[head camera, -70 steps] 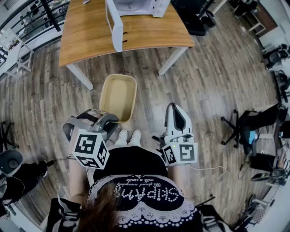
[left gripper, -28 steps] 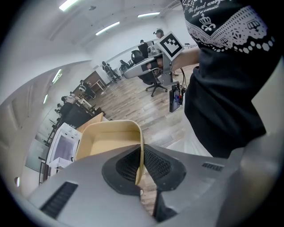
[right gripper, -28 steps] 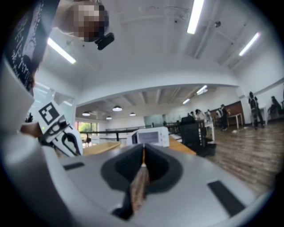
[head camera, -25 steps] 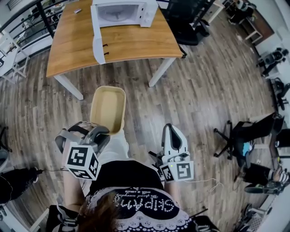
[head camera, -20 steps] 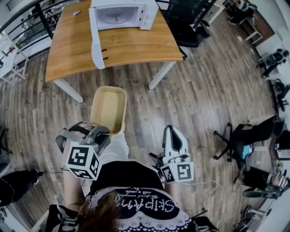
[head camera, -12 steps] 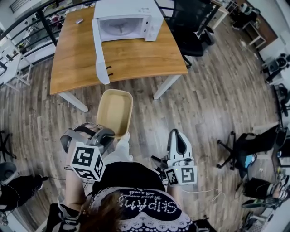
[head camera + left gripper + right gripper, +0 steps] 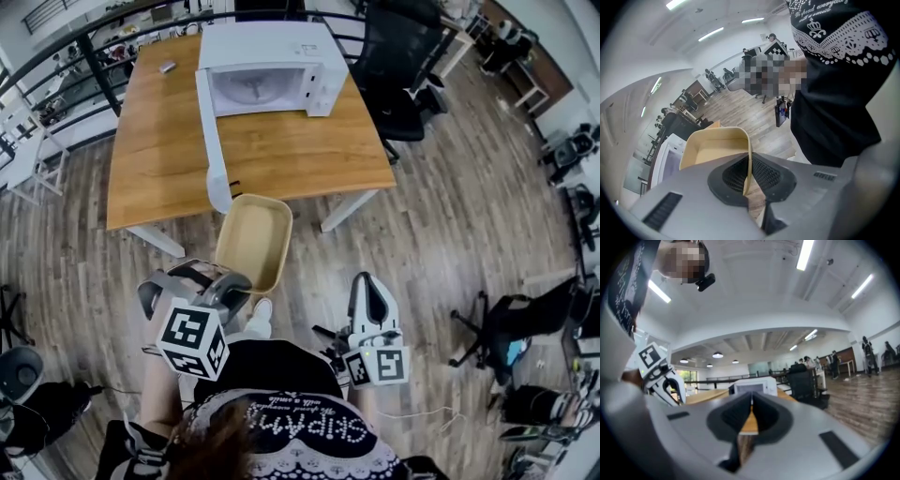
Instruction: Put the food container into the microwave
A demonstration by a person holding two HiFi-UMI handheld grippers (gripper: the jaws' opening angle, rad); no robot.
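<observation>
The food container is grasped by the left gripper: in the left gripper view its jaws are seen clenched on the thin near wall of the beige tray, which is carried open side up and appears empty. The right gripper, at about 3 o'clock of the left one, is clenched on nothing; in the right gripper view its jaws are pressed together with only the scene ahead seen past them. Over the last few seconds the table and the microwave have been brought lower and larger in the head view, so the person is judged to have been walking toward them with the grip unchanged. Earlier the container was seen over bare wooden floor, well apart from the table; now its far end is seen against the table's near edge, just beside the lower end of the open door. The microwave lies at 12 o'clock of the container, its door swung out toward 7 o'clock and its cavity unobstructed. The carrying stage is thus judged nearly finished. What is left is a lift over the table edge, a passage to the right of the door, and a release inside the cavity; the door's free end could be clipped by the tray's left side.
</observation>
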